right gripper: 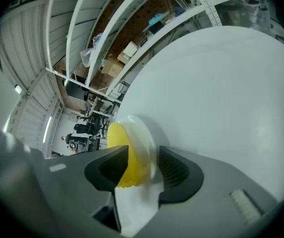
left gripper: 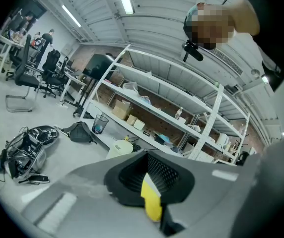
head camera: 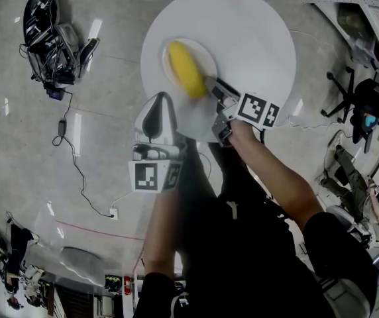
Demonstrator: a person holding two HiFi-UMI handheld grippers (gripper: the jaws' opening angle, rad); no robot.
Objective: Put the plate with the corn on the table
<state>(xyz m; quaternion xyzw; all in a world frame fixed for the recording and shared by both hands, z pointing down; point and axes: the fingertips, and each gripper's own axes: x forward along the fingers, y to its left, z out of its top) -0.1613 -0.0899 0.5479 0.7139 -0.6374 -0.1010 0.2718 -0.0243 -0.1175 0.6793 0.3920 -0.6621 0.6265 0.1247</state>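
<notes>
Since the round white plate (head camera: 207, 56) bearing the yellow corn cob (head camera: 185, 68) already sits on the round white table (head camera: 259, 35), and my right gripper (head camera: 211, 86) stands jaws apart astride its five-o'clock rim, I'd withdraw straight back without nudging it.

A round white table (head camera: 256, 38) bears a clear plate (head camera: 209, 57) holding yellow corn (head camera: 186, 68).

The corn (head camera: 186, 68) is yellow, its plate (head camera: 207, 52) pale and see-through, the round table (head camera: 256, 38) white, the floor (head camera: 17, 144) at the frame's left glossy grey, and the left gripper (head camera: 158, 106) and right gripper (head camera: 211, 85) grey with black ribbed pads (right gripper: 174, 170) (their cubes (head camera: 153, 176) carry black-and-white square markers).
</notes>
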